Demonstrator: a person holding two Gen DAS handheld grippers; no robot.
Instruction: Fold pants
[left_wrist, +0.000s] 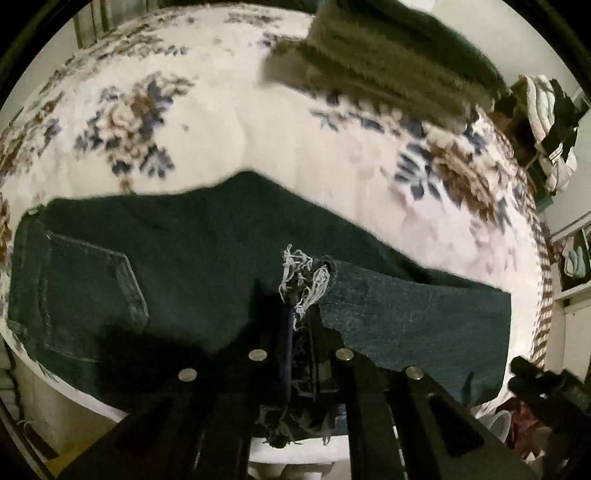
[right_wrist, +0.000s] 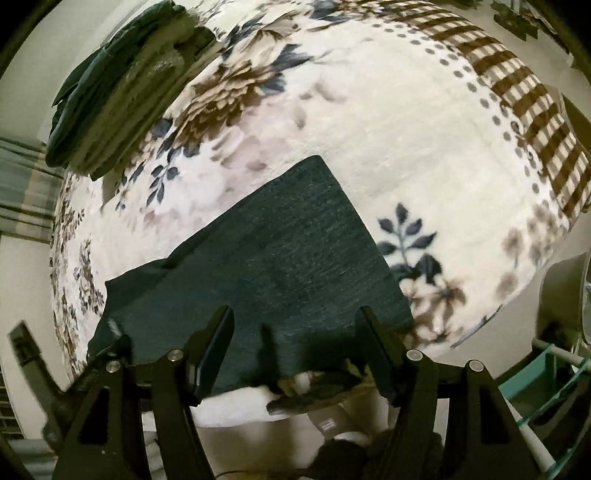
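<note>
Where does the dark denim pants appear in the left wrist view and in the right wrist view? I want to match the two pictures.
Left wrist view: the pants lie across the lower middle, and the left gripper is shut on their frayed hem.
Right wrist view: the pants fill the lower centre, above the open right gripper.
Shared landmark: the floral blanket under the pants.

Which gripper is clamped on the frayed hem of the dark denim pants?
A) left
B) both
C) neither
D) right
A: the left gripper has its fingers pinched together on the frayed white threads of the dark denim pants, while the right gripper hangs spread wide over the cloth with nothing between its fingers.
</note>
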